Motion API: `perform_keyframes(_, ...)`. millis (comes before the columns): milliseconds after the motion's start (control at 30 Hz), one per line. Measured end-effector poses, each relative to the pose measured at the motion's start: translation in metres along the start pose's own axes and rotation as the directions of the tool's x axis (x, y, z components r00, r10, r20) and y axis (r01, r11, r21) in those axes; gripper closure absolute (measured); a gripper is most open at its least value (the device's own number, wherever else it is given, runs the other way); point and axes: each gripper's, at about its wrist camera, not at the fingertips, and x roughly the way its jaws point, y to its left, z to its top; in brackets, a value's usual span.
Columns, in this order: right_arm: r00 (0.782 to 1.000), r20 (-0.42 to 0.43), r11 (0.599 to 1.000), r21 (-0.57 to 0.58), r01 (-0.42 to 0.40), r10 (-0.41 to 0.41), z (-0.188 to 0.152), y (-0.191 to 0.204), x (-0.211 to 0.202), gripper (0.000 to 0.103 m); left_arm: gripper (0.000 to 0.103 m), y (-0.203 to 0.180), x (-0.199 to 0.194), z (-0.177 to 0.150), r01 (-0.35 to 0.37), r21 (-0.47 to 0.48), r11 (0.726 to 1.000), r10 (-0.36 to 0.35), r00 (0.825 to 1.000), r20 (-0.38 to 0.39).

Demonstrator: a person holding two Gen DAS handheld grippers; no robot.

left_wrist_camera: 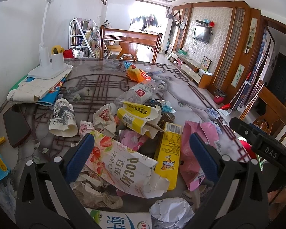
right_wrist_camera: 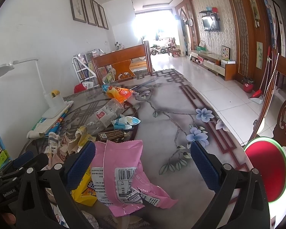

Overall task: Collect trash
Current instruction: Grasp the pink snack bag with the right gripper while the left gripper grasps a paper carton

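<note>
Trash pile point(left_wrist_camera: 135, 131) sits mid-table, all still loose on the patterned tabletop point(left_wrist_camera: 183, 97); judged from this, collection has barely begun, nothing bagged, nothing gripped. In the left wrist view the Pocky box point(left_wrist_camera: 124, 164) and yellow snack pack point(left_wrist_camera: 168, 152) lie between the fingers of the left gripper point(left_wrist_camera: 141, 156), jaws spread wide, holding nothing. The crushed plastic bottle point(left_wrist_camera: 137, 94) is at 12 o'clock from them, orange chip bag point(left_wrist_camera: 136, 73) further out at 12, paper cup point(left_wrist_camera: 62, 118) at 10. In the right wrist view the right gripper point(right_wrist_camera: 143, 164) is likewise wide open and empty, with the pink wrapper point(right_wrist_camera: 122, 171) lying between its fingers, nearer the left one. No bin on the table; a red bin point(right_wrist_camera: 247, 85) stands on the floor well apart at 2 o'clock, possibly the target. Table edge runs along the right, 1 to 4 o'clock, with bare tabletop beside it: open room for moving. Left side is crowded: desk lamp point(left_wrist_camera: 45, 63), papers, dark phone point(left_wrist_camera: 16, 126) at 9. A red stool point(right_wrist_camera: 265, 168) is just off the right edge.
</note>
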Motion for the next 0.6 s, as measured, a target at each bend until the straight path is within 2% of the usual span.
perform_keyframes(367,1.0,-0.023,1.0,0.002,0.007,-0.007,-0.001,0.001,0.003,0.007,0.005,0.003,0.002,-0.001,-0.008,-0.014,1.0,0.008,1.0,-0.013)
perform_keyframes(500,0.998,-0.066,1.0,0.007,-0.004,0.004,-0.001,0.002,0.009,0.007,0.005,0.008,-0.002,0.005,-0.028,-0.013,1.0,0.028,0.999,-0.018)
perform_keyframes(600,0.994,-0.108,0.999,0.01,-0.03,0.031,-0.004,0.005,0.015,0.007,0.005,0.025,-0.011,0.013,-0.065,-0.043,0.997,0.064,0.998,-0.016)
